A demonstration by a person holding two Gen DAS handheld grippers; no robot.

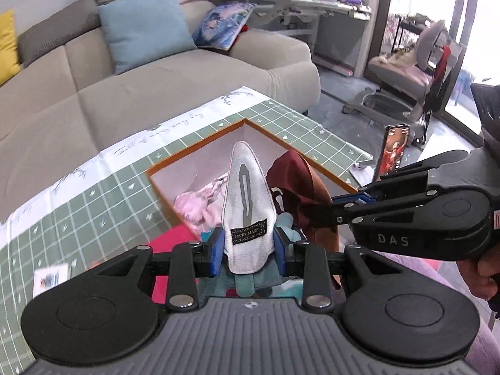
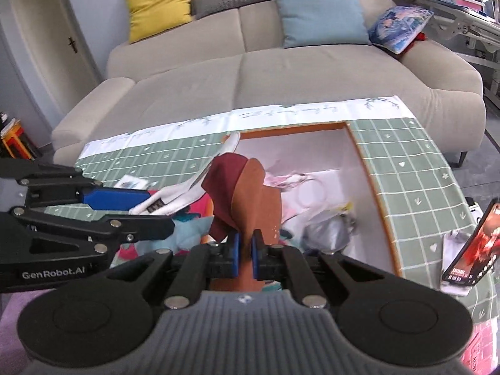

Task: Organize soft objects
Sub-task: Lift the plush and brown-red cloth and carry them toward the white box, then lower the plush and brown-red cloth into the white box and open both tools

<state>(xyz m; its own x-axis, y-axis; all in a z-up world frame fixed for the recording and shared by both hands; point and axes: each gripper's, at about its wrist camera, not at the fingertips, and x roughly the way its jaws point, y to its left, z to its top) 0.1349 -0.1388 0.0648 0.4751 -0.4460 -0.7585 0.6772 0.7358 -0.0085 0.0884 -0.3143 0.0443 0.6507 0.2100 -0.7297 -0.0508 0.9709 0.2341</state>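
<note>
Left hand-held gripper (image 1: 249,250): clamped on a white fabric piece (image 1: 248,206) labelled "HAND MADE", held upright over the orange-rimmed box (image 1: 200,153). Right hand-held gripper (image 2: 245,257): closed on a brown-and-maroon cloth item (image 2: 247,193), just beside the first. Box sits on the green-checked tabletop (image 1: 93,200); pink fabric (image 1: 200,206) inside.

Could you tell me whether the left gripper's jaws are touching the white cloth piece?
Touching: the left wrist view shows the left gripper with jaws pressed on both sides of the white cloth piece.

place: somebody's living room, a home
seating: beige sofa (image 2: 250,72) at 12 o'clock, yellow cushion (image 2: 157,3), blue cushion (image 2: 322,12)
clutter: messy desk (image 1: 312,3) at 1 o'clock
</note>
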